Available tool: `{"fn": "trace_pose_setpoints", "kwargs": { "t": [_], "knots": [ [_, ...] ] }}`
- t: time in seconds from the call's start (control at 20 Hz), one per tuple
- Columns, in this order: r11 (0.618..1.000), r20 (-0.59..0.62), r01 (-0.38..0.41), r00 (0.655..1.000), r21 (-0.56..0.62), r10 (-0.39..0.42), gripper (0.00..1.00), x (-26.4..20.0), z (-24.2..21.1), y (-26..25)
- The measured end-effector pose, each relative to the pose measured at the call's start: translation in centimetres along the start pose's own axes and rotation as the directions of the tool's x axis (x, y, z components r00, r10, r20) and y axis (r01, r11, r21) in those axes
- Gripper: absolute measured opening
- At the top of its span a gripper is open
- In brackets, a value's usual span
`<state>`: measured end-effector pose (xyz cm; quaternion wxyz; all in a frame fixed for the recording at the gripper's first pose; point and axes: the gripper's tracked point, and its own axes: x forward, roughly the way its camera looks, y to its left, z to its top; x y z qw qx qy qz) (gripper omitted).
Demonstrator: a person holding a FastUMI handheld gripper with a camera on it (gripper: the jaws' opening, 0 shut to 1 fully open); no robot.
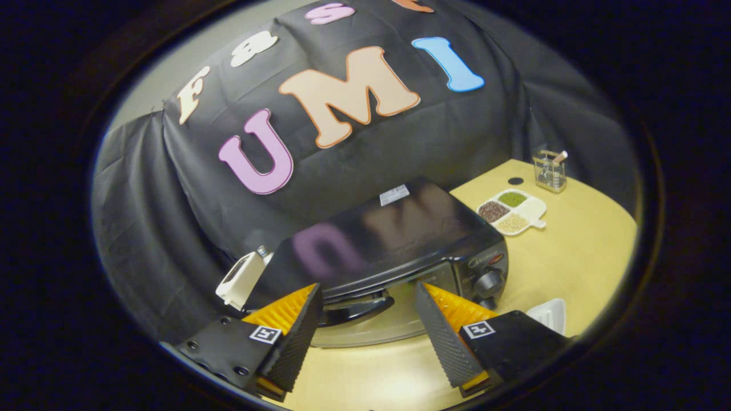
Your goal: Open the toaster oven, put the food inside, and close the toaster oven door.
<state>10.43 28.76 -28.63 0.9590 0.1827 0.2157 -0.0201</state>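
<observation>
Hovering wide apart, touching nothing, the gripper [365, 319] jaws flank the door handle [355, 308] of the black toaster oven [394, 240], which sits on the table [577, 257] with its door shut.

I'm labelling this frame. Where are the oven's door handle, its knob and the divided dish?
Door handle [357, 308], gripper view: middle of the dark bar, between the open fingers.
Knob [490, 281], gripper view: face of the round dial, beyond the right finger.
Divided dish [534, 208], gripper view: bare white compartment beside the grains.
</observation>
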Motion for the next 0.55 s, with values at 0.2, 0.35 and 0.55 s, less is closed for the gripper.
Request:
{"fn": "trace_pose_setpoints", "kwargs": {
  "t": [0.2, 0.35, 0.55],
  "knots": [
    [0.998, 0.123, 0.004, 0.992, -0.064, 0.004, 0.99, -4.5, 5.4, 1.2],
    [0.989, 0.219, 0.041, 0.976, -0.139, -0.009, 0.99, -8.4, 10.5, 1.4],
    [0.976, 0.303, 0.107, 0.952, -0.188, -0.046, 0.99, -12.5, 14.4, 0.9]
  ]
}}
